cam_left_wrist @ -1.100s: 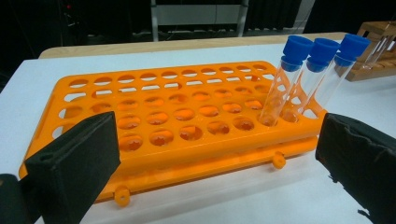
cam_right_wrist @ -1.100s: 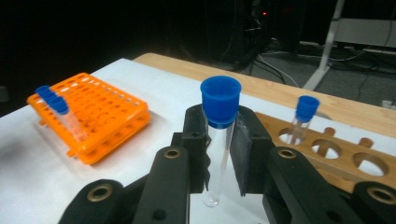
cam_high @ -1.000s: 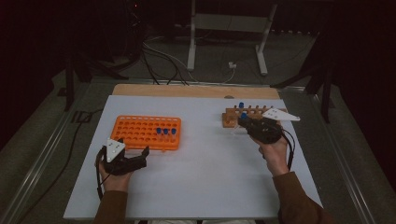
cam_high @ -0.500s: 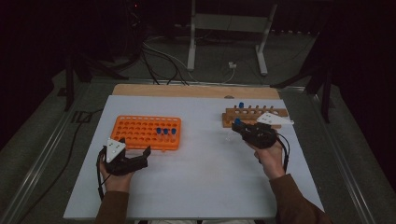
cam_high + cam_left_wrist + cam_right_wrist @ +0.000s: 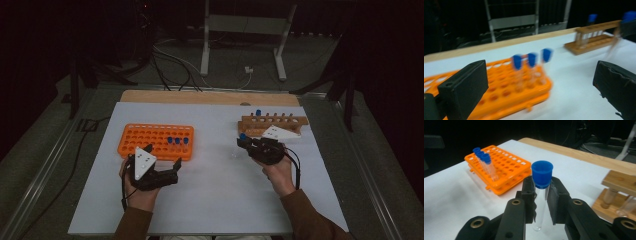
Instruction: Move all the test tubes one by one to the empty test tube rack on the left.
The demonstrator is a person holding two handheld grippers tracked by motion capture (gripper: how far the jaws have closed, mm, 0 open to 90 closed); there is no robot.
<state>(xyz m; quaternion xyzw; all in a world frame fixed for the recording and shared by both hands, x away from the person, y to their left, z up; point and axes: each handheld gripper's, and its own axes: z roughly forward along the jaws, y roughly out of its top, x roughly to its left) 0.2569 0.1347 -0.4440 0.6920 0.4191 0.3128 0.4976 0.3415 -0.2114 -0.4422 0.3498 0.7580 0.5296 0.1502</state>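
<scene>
- Right gripper [image 5: 541,202] clamping blue-capped test tube [image 5: 541,195], between wooden rack [image 5: 272,124] and orange rack [image 5: 156,140].
- Left gripper [image 5: 167,172] gaping empty beside orange rack.
- Risking tube slipping: glass smooth, hanging tilted.

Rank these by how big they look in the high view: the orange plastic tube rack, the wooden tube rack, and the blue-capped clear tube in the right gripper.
1. Orange plastic tube rack, largest.
2. Wooden tube rack, narrower, partly hidden behind the right gripper.
3. Blue-capped clear tube, by far the smallest; little more than its cap shows.
</scene>
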